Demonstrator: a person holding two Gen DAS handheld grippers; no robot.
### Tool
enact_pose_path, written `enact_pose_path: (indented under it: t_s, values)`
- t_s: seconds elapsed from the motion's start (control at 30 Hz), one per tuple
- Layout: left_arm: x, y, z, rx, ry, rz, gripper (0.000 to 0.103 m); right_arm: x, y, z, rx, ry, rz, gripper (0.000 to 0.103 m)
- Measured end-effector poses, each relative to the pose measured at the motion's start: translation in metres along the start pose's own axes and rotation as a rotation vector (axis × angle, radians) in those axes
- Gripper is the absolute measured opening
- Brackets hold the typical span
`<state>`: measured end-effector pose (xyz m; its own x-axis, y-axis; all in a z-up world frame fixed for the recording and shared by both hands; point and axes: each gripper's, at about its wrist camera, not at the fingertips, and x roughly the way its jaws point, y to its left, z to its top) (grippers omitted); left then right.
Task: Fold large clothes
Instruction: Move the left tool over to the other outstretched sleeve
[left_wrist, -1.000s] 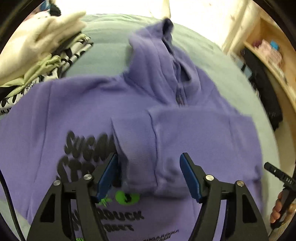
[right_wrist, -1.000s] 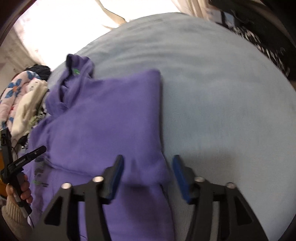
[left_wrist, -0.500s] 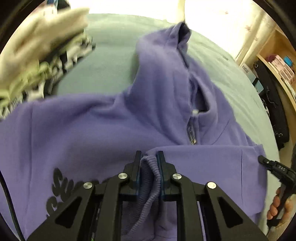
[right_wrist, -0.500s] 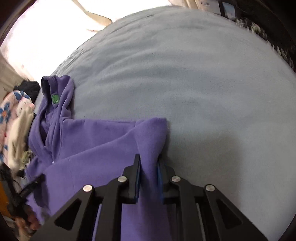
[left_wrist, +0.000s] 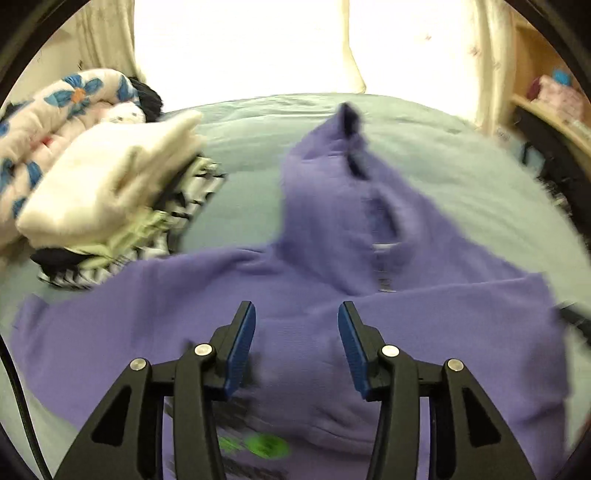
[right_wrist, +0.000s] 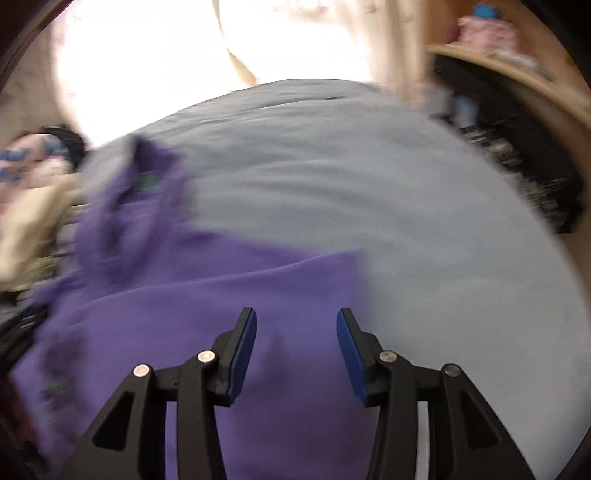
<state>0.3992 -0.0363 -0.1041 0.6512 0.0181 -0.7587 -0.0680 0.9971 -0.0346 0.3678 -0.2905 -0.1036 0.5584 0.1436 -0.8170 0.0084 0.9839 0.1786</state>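
Note:
A purple hoodie lies spread on the grey-blue bed, hood pointing away, with one sleeve folded across the chest. My left gripper is open and empty just above the folded sleeve near the chest. The hoodie also shows in the right wrist view, blurred. My right gripper is open and empty above the hoodie's right edge, next to the bare bed. Black and green print shows on the hoodie's front below the left gripper.
A stack of folded clothes with a cream top and a floral quilt lies at the left of the bed. A wooden shelf with dark items under it stands at the right. A bright window is behind the bed.
Both grippers were shut on the hoodie's fabric half a second ago and have opened and let it go. Both have drawn back, and the sleeve lies folded across the chest.

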Motion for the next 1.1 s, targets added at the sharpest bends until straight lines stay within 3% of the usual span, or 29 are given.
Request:
enact_pose_path:
  t_s: [0.1,0.2,0.27,0.33,0.37,0.43,0.53,0.63,0.77,0.87,1.0,1.1]
  values:
    - [-0.003,-0.016,-0.016,-0.008,0.044,-0.082,0.045,0.018,0.03,-0.015,-0.033,0.064,0.086,0.045]
    - [0.014,-0.027,-0.034,0.02,0.095,-0.052,0.045,0.032,0.042,-0.031,-0.089,0.098,0.028,0.045]
    - [0.024,-0.023,-0.047,0.043,0.13,-0.017,0.043,0.038,0.029,-0.042,-0.091,0.115,-0.028,0.045]
    - [0.024,-0.013,-0.053,0.063,0.106,-0.051,0.039,0.031,0.011,-0.044,-0.056,0.1,-0.004,0.043]
    - [0.022,-0.009,-0.054,0.071,0.098,-0.062,0.039,0.026,0.001,-0.046,-0.04,0.093,-0.041,0.043]
    - [0.022,-0.004,-0.056,0.09,0.105,0.063,0.042,0.014,-0.016,-0.051,-0.021,0.07,-0.105,0.043]
    - [0.024,0.014,-0.058,0.029,0.12,-0.002,0.043,0.009,-0.035,-0.057,0.032,0.066,-0.052,0.043]
    - [0.023,0.016,-0.058,0.021,0.122,-0.01,0.043,0.013,-0.029,-0.059,0.006,0.061,-0.086,0.044]
    - [0.022,0.016,-0.06,0.038,0.119,-0.002,0.043,0.018,-0.013,-0.062,-0.058,0.049,-0.167,0.046]
    - [0.019,0.016,-0.059,0.035,0.12,-0.006,0.043,0.015,-0.012,-0.065,-0.041,0.053,-0.164,0.048]
    - [0.015,0.019,-0.057,0.019,0.126,-0.01,0.043,0.013,-0.017,-0.064,0.018,0.087,-0.106,0.065]
    - [0.005,0.019,-0.059,0.009,0.135,-0.015,0.043,0.015,-0.006,-0.067,-0.006,0.105,-0.164,0.066]
